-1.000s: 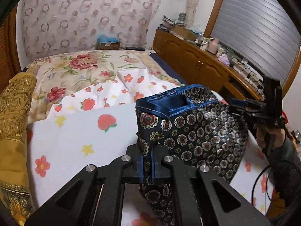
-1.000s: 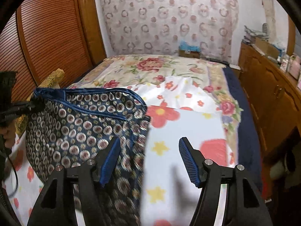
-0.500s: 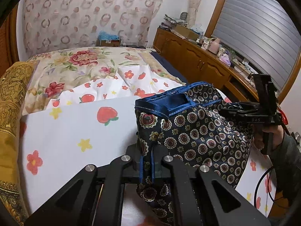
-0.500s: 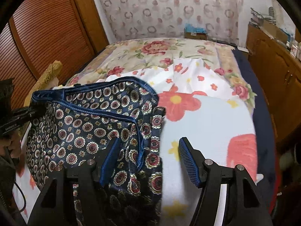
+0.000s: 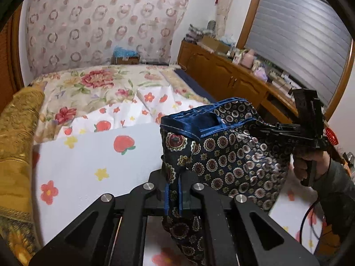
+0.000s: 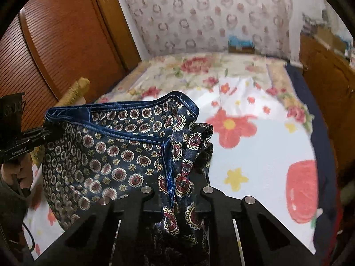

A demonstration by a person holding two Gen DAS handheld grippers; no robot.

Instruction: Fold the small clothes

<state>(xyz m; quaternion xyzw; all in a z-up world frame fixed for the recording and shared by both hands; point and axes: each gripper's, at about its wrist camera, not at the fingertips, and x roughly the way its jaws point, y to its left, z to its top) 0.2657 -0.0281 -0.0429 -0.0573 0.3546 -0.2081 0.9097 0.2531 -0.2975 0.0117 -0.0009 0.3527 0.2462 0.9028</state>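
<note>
left gripper (image 5: 173, 196) clamped on dark-blue medallion-print satin shorts (image 5: 230, 155); right gripper (image 6: 172, 190) closing on the far edge (waistband taut for folding).

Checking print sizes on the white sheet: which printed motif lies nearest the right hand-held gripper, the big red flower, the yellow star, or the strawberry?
The yellow star, just right of the right hand-held gripper, below the flower.
</note>
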